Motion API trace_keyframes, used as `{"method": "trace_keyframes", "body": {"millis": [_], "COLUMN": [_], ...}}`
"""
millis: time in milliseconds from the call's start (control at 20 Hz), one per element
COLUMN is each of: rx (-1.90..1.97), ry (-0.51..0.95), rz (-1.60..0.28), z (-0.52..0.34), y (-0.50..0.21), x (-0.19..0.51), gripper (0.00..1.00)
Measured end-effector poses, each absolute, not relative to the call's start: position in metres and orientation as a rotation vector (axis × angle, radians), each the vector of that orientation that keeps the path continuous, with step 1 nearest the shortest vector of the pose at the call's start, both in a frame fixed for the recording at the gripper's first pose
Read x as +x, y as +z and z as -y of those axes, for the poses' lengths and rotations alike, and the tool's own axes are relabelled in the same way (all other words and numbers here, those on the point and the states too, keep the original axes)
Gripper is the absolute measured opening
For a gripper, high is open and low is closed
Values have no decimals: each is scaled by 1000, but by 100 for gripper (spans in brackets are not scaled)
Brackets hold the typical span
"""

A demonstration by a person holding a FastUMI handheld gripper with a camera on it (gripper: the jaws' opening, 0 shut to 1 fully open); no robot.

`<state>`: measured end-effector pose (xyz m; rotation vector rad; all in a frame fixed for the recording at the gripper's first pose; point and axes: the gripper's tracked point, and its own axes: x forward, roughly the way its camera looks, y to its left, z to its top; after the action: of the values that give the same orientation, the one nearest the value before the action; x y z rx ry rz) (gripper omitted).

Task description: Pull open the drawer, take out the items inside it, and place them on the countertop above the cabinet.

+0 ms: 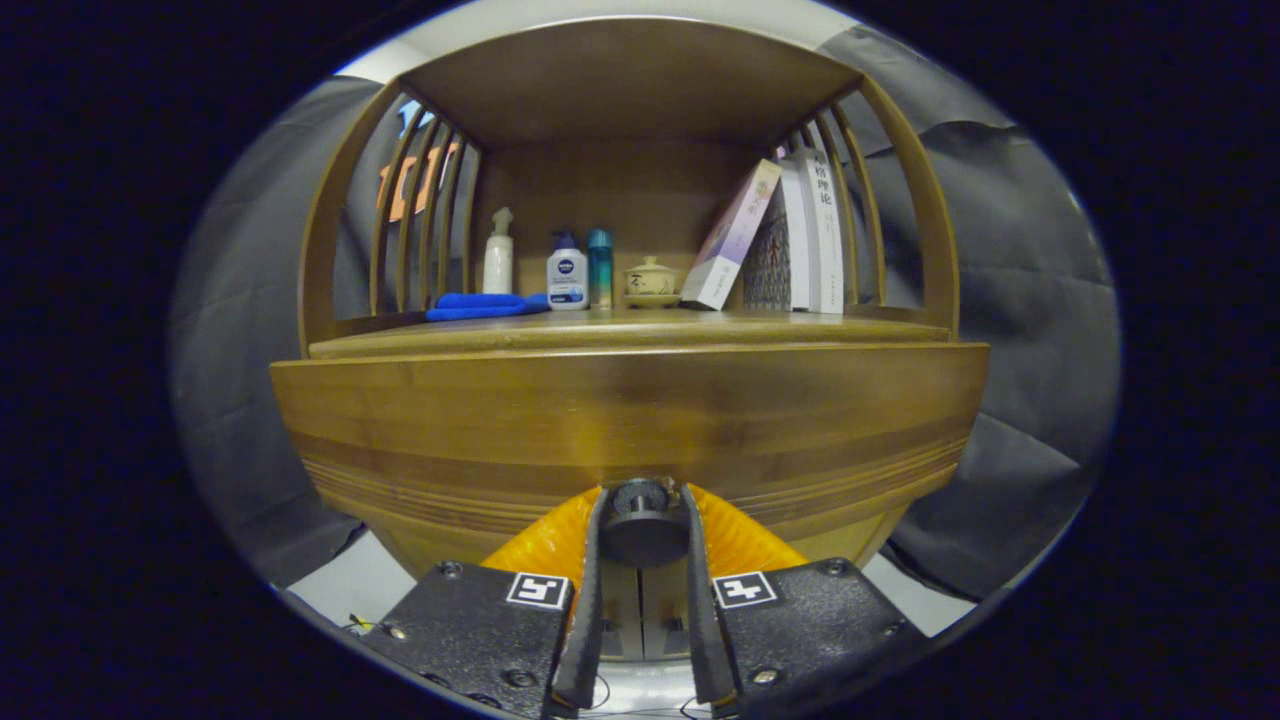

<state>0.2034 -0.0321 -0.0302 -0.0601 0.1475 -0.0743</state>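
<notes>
Gripping the knob (641,522) now, tongs (642,520) pinched narrow on it, both fingers pressing its sides; drawer (630,420) front right ahead, bench (640,328) beyond with bottles (566,270) and books (790,235).

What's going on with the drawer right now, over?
Hand-held gripper shut on drawer knob. Drawer front not visibly pulled out. Countertop above holds bottles, cloth, books. Nothing blocking the pull.

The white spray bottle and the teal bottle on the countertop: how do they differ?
The white spray bottle has a trigger top and stands behind the blue cloth; the teal bottle is a plain cylinder standing right of the blue-capped bottle. Both are upright, far beyond the gripper, whose fingers clamp the drawer knob.
</notes>
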Motion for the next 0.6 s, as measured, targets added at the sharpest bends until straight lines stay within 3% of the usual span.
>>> {"method": "trace_keyframes", "body": {"millis": [600], "rx": [-42], "ry": [-56], "rz": [-149], "z": [31], "y": [-44], "x": [111], "gripper": [39]}}
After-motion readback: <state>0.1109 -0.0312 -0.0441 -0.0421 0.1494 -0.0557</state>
